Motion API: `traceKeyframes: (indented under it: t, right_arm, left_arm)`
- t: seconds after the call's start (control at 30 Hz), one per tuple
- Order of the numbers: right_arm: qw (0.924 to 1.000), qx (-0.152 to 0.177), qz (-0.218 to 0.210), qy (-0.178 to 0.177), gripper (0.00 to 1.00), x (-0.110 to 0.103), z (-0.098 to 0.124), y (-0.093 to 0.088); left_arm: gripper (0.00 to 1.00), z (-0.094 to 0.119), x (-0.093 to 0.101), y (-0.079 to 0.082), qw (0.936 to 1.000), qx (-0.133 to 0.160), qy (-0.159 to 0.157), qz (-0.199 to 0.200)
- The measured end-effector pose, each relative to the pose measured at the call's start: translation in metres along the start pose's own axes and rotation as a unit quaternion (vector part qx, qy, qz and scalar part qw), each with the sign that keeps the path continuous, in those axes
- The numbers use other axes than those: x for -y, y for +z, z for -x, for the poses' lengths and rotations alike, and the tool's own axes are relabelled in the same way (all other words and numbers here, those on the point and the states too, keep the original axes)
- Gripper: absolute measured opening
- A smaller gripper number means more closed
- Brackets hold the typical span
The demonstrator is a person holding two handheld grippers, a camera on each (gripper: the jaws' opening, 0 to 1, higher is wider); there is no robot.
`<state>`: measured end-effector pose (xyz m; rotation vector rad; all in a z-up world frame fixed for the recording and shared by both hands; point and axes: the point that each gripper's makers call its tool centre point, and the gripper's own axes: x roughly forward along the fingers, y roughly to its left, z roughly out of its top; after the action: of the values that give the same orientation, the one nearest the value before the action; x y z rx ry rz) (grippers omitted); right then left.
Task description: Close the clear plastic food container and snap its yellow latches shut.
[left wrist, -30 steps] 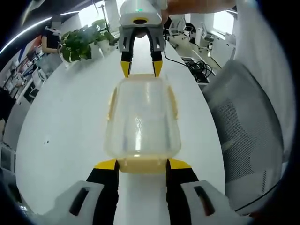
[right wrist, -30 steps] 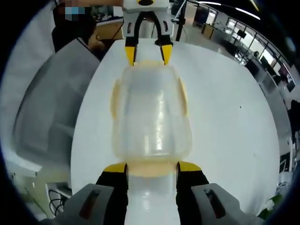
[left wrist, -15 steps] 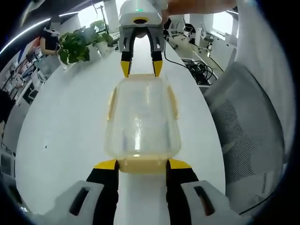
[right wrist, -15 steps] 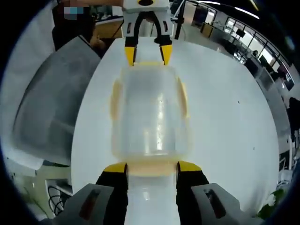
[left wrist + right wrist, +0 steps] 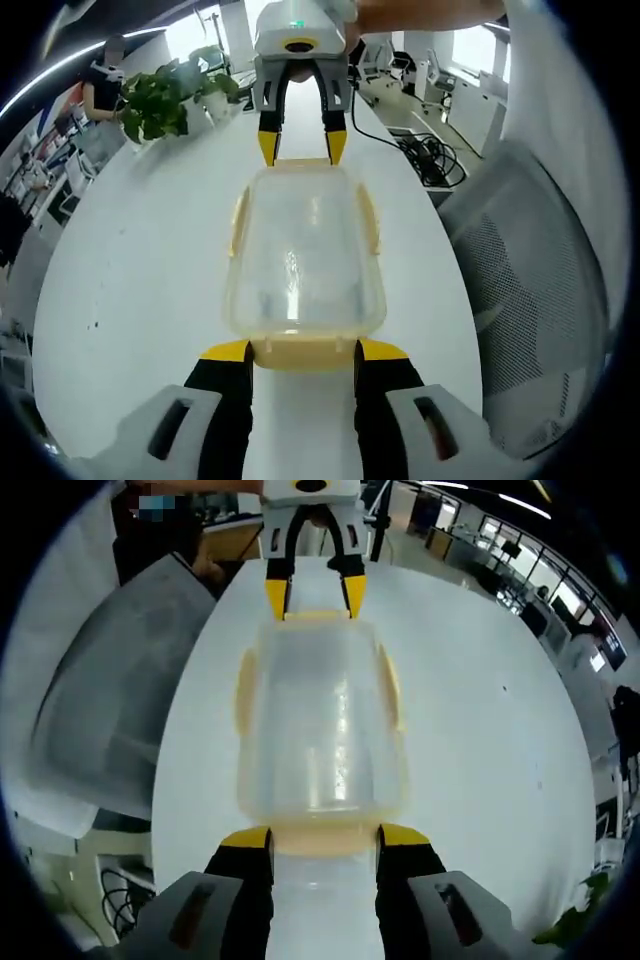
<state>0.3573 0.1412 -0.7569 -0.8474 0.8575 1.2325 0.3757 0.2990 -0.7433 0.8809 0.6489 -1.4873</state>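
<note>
The clear plastic container [image 5: 305, 250] [image 5: 320, 730] lies lengthwise on the white table [image 5: 140, 260], lid on. Yellow side latches [image 5: 238, 220] [image 5: 392, 685] run along its long edges. My left gripper [image 5: 305, 350] has its jaws either side of the near yellow end latch [image 5: 305, 352], touching it. At the far end my right gripper [image 5: 301, 150] clasps the opposite end latch the same way. In the right gripper view that gripper [image 5: 325, 838] holds the near end latch [image 5: 325, 840], and the left gripper [image 5: 314, 592] holds the far end.
A grey mesh chair [image 5: 530, 260] [image 5: 110, 680] stands right beside the table's edge. Potted plants [image 5: 160, 95] and cables [image 5: 430, 155] sit at the far end of the table. People and desks are in the office behind.
The container keeps its place between both grippers while table specks and background drift slightly, so hands and container have shifted together a little. The jaws have not moved.
</note>
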Motion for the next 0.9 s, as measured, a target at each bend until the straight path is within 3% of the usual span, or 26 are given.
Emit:
traceKeyframes:
  t: [0.9]
  right_arm:
    - [0.9999, -0.013, -0.008, 0.004, 0.38, 0.005, 0.012, -0.034]
  left_arm:
    - [0.38, -0.025, -0.006, 0.027, 0.9999, 0.01, -0.007, -0.001]
